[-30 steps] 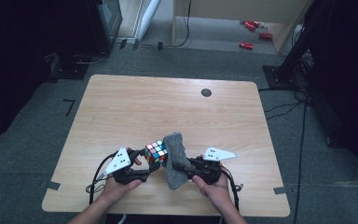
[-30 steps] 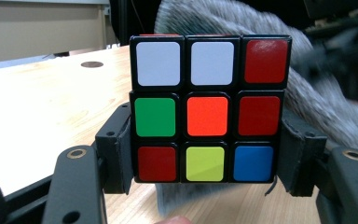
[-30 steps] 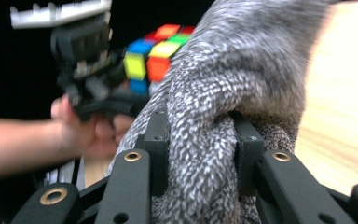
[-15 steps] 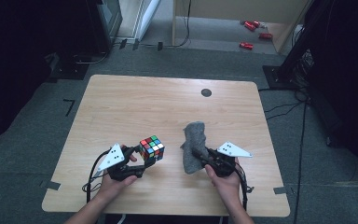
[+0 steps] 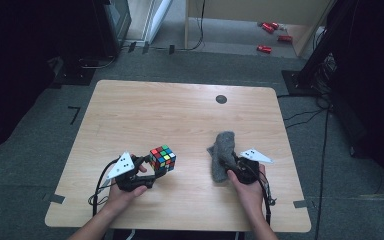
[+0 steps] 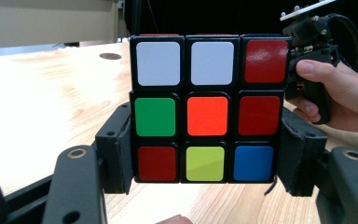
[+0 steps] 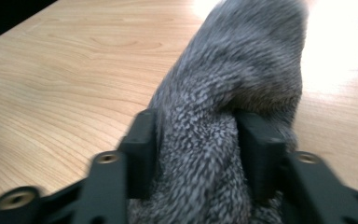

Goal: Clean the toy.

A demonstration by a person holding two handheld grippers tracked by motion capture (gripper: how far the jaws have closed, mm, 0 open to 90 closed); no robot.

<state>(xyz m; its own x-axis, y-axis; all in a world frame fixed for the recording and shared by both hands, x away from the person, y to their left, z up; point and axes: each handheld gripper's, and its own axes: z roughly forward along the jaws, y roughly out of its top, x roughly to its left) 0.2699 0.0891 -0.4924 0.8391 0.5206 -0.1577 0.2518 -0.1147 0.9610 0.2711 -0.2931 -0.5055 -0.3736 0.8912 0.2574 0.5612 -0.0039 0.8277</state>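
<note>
**Grey cloth going down, cube clamped**

Grey fuzzy cloth (image 5: 222,156) sits lower right of centre in the high view, bunched on the tabletop (image 5: 180,115), well apart from the cube. My right tool (image 5: 231,168) has just been opening its jaws; the cloth is between them and the pads look to touch it only loosely, so I judge I'm letting it go here to park it. My left tool (image 5: 152,169) is clamped on the puzzle cube (image 5: 162,157), lower left of centre, pads on opposite sides low down, keeping it steady with its faces exposed.
</note>
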